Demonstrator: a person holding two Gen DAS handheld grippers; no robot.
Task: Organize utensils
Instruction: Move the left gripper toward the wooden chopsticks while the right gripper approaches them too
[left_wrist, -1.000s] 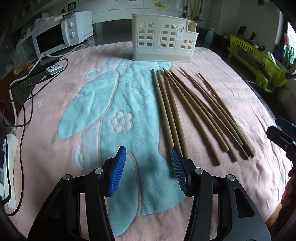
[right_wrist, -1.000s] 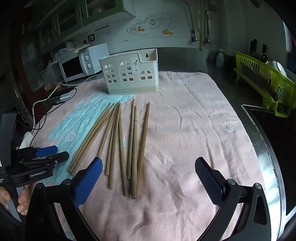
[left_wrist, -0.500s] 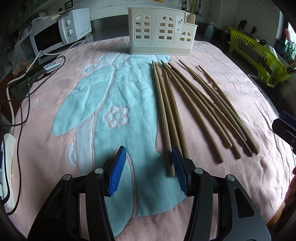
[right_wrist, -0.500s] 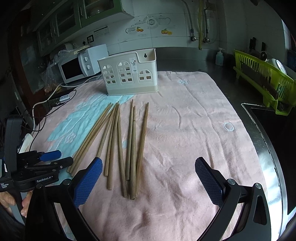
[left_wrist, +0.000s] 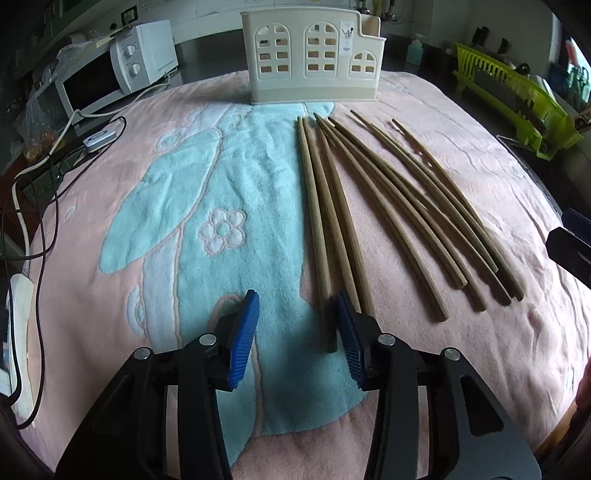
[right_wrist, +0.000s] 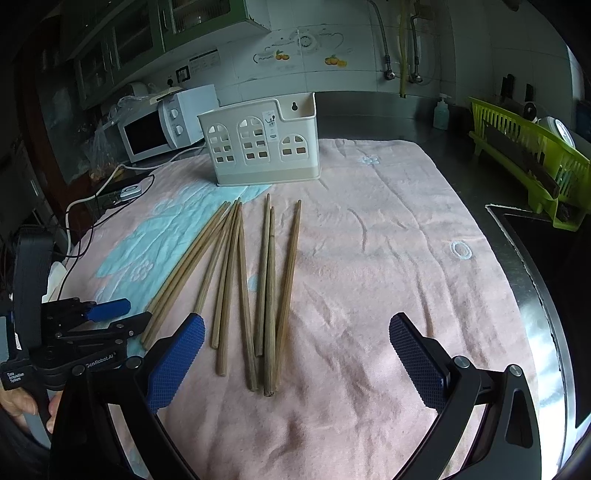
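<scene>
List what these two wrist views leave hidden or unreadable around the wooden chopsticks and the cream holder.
- Left wrist view: the near ends of two wooden chopsticks vanish behind the closing left gripper's blue pad.
- Both views: the inside of the cream plastic utensil holder is hidden by its front wall.
- Right wrist view: the holder's small label is too small to read.

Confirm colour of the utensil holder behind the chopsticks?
Cream utensil holder, with arched window-shaped cutouts; clearest in the left wrist view.
</scene>
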